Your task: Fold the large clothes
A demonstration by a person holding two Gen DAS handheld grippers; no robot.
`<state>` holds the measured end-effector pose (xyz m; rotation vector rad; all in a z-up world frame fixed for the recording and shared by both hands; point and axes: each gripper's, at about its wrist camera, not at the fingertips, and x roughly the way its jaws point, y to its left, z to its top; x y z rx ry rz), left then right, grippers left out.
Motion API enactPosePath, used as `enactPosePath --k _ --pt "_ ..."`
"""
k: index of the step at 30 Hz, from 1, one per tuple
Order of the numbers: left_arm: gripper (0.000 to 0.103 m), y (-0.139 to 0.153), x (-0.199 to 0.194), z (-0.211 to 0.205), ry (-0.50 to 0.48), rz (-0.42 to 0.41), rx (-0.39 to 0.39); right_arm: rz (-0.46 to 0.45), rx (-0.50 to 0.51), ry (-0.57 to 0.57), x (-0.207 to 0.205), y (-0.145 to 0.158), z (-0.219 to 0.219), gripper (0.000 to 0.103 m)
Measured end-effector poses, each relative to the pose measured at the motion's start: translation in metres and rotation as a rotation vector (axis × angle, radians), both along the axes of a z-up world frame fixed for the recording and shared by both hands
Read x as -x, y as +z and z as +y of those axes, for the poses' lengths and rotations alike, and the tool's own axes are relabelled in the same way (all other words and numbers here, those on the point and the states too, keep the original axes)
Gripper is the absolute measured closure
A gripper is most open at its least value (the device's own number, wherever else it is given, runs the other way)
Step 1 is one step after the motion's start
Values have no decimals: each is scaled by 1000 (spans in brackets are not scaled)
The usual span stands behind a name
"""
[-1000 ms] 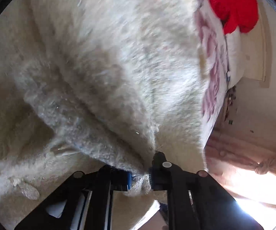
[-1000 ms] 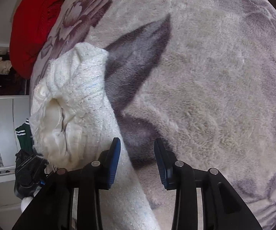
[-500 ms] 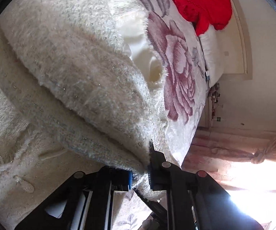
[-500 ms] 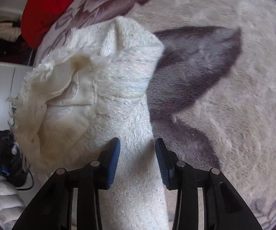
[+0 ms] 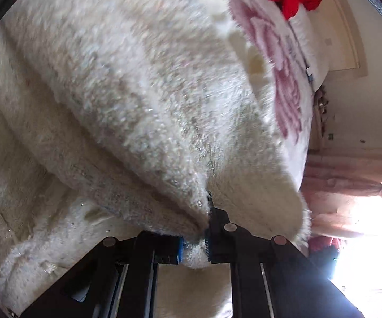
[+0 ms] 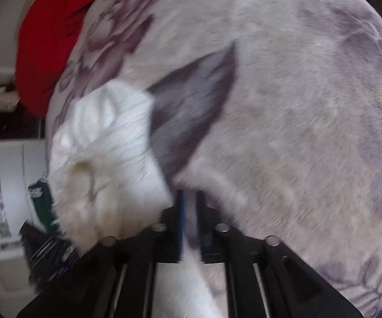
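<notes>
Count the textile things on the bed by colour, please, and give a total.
White fuzzy garment: 1
Red cloth: 1
Floral blanket, grey-white with purple flowers: 1
Total: 3

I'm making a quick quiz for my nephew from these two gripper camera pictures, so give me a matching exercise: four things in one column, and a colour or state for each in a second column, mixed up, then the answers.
Column one:
1. left gripper
2. fuzzy garment
3. bundle of cloth at the far end of the bed
4. bed blanket

Column two:
A. red
B. pale with a purple flower and leaf print
C. shut on a fold of fabric
D. cream white with glittery threads

Pairs: 1-C, 2-D, 3-A, 4-B
</notes>
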<state>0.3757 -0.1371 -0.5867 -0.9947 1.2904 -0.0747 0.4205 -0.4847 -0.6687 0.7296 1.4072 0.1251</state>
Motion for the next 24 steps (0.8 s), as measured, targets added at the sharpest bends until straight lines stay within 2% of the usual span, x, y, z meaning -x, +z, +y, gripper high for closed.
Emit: enactPosePath --k 2,3,5,7,8,9,10,11,12,13,14,15,17,18,20,22,24 --pt "92 -6 2 2 -23 14 42 1 -15 70 6 3 22 81" --pt "88 -7 1 4 -29 26 53 41 -7 112 8 -6 36 81" --pt "87 -4 1 8 -78 57 61 163 48 207 22 -31 58 81" --pt "80 5 6 9 -150 80 34 205 139 204 31 -42 61 81" --pt "78 14 12 10 -200 80 -7 192 125 188 39 -38 58 81" --pt "68 21 18 10 -238 80 -47 179 94 156 52 -32 51 79" --pt "50 27 24 10 -290 76 -103 173 77 125 64 -27 46 68" --pt "38 36 37 9 -349 66 -174 156 45 87 79 -21 40 52" --pt "18 40 46 9 -375 59 -211 144 -3 54 98 -17 37 45" --pt "13 43 56 10 -397 56 -243 154 -41 39 117 -18 39 41" --pt "13 45 72 11 -426 64 -293 175 -64 51 133 -21 42 41" --pt "13 44 82 13 -441 77 -328 229 -42 93 152 -30 53 41" --pt "13 39 104 18 -473 121 -392 347 86 153 183 -49 63 42" --pt "13 36 115 21 -492 158 -436 390 103 148 198 -59 66 42" --pt "13 40 123 26 -525 184 -489 400 72 96 204 -56 62 42" --pt "12 60 114 29 -564 133 -566 386 58 48 195 -35 50 42" --pt "12 89 87 32 -596 44 -634 302 73 19 166 -1 37 41"
